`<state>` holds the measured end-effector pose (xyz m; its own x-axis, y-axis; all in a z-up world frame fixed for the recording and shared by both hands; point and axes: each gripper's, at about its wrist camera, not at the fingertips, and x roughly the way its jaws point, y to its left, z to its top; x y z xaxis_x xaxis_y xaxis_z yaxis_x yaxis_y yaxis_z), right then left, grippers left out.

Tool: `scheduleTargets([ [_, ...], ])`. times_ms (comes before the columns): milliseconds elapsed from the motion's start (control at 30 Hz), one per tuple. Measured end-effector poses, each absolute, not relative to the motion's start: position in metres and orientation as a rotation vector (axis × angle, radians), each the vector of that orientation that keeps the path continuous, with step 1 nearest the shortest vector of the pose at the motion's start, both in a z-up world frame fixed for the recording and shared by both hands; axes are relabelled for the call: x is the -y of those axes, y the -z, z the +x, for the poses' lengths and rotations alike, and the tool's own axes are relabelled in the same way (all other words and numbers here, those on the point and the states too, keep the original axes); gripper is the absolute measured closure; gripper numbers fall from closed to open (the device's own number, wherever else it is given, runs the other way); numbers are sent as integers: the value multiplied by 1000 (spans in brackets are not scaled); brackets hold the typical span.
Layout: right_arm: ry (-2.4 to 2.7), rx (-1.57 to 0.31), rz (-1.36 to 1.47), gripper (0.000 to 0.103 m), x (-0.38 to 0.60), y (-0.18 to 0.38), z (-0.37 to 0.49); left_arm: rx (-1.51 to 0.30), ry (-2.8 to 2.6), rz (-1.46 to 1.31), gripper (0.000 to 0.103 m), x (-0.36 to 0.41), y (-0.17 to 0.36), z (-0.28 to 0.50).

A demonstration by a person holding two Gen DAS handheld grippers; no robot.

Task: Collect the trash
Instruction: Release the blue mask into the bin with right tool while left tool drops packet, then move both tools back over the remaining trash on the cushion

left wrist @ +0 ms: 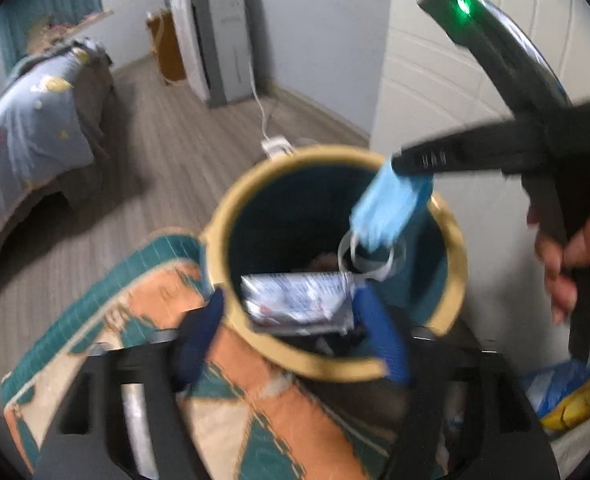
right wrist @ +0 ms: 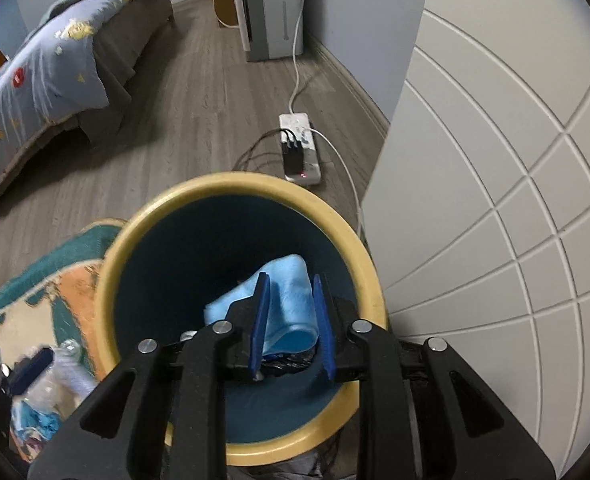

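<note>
A teal bin with a yellow rim [left wrist: 231, 200] [right wrist: 231, 184] stands on the floor by a white door. My right gripper [right wrist: 291, 292] [left wrist: 409, 162] is shut on a blue face mask [right wrist: 291, 304] [left wrist: 387, 208] and holds it over the bin's mouth, straps dangling. My left gripper [left wrist: 291, 304] is open at the bin's near rim, its blue fingers [left wrist: 379, 332] either side of a silver wrapper [left wrist: 299, 296] that lies between them over the bin. Whether the wrapper touches the pads I cannot tell. In the right wrist view the left gripper [right wrist: 31, 364] shows at the lower left.
A teal and orange rug [left wrist: 143, 320] lies left of the bin. A power strip [right wrist: 299, 148] with cables sits on the wood floor behind it. A bed [right wrist: 55, 64] stands at left, a white door [right wrist: 495, 200] at right. More wrappers [left wrist: 563, 392] lie by the door.
</note>
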<state>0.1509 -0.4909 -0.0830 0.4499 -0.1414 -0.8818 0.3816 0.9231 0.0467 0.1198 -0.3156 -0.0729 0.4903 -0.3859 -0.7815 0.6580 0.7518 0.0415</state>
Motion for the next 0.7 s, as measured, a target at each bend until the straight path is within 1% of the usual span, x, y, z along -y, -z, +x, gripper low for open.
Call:
scheduleTargets([
  [33, 328, -1041, 250, 46, 490, 79, 150, -816, 643, 346, 12, 314, 68, 120],
  [67, 325, -1023, 248, 39, 490, 76, 150, -802, 646, 332, 12, 313, 64, 120],
  [133, 323, -1018, 244, 38, 489, 72, 151, -800, 647, 312, 11, 309, 60, 122],
  [200, 315, -1019, 253, 27, 488, 72, 151, -807, 624, 311, 9, 304, 60, 123],
  [233, 309, -1018, 258, 17, 487, 72, 151, -809, 608, 310, 7, 300, 60, 123],
  [267, 301, -1016, 259, 12, 485, 71, 152, -812, 594, 308, 7, 297, 60, 124],
  [367, 288, -1016, 248, 6, 478, 69, 153, -833, 554, 279, 7, 279, 60, 124],
  [700, 229, -1029, 165, 6, 443, 62, 159, -825, 424, 240, 6, 198, 36, 119],
])
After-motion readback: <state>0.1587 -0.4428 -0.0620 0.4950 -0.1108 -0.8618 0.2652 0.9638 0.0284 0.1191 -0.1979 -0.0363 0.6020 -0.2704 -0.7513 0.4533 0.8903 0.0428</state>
